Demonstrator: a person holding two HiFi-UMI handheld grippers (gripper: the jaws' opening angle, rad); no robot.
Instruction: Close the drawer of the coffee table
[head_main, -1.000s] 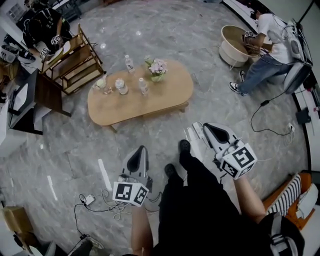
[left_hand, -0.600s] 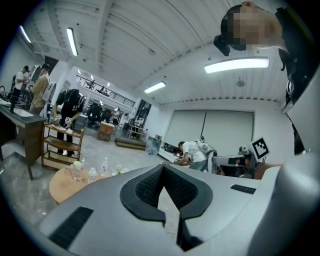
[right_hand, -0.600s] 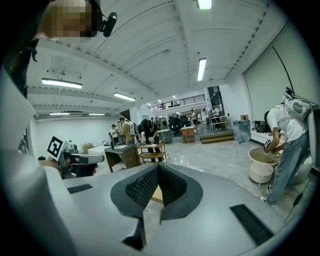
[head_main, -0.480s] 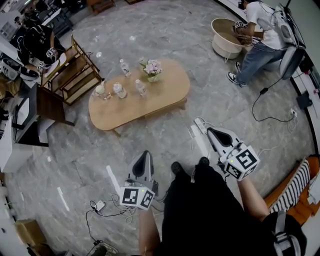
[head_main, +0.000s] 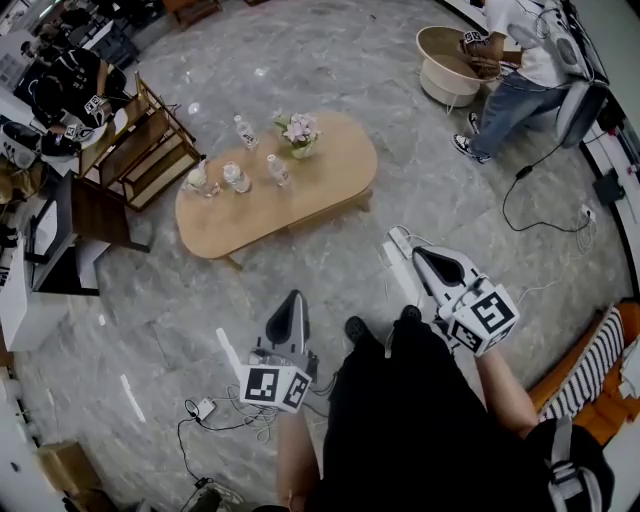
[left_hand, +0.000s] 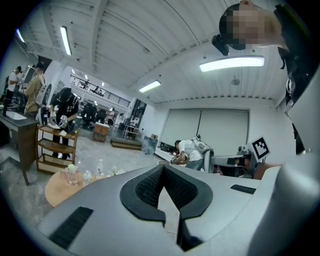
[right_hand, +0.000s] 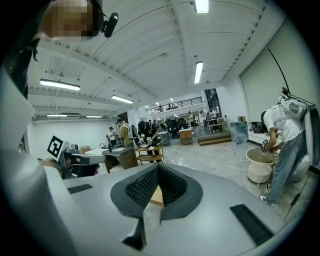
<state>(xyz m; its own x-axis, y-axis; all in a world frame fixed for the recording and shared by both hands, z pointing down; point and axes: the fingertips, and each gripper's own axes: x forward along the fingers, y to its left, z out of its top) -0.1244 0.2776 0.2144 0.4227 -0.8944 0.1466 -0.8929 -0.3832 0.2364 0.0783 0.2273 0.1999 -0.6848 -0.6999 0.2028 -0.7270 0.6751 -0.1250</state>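
The oval wooden coffee table (head_main: 290, 200) stands on the grey marble floor ahead of me, with bottles (head_main: 238, 178) and a flower vase (head_main: 298, 133) on top. I cannot make out its drawer from here. My left gripper (head_main: 293, 298) is held low in front of me, shut and empty, well short of the table. My right gripper (head_main: 420, 254) is also shut and empty, off the table's right end. In the left gripper view the left gripper (left_hand: 162, 168) points past the table (left_hand: 57, 187) at lower left. The right gripper (right_hand: 157, 166) shows a sliver of wood between its tips.
A wooden shelf rack (head_main: 150, 140) and a dark desk (head_main: 85, 205) stand left of the table. A person (head_main: 520, 70) bends over a round tub (head_main: 445, 60) at far right. Cables (head_main: 215, 415) lie by my feet, and a white power strip (head_main: 397, 262) lies under the right gripper.
Both grippers have drifted a little across the floor and stay shut. The table sits slightly further left in the head view.
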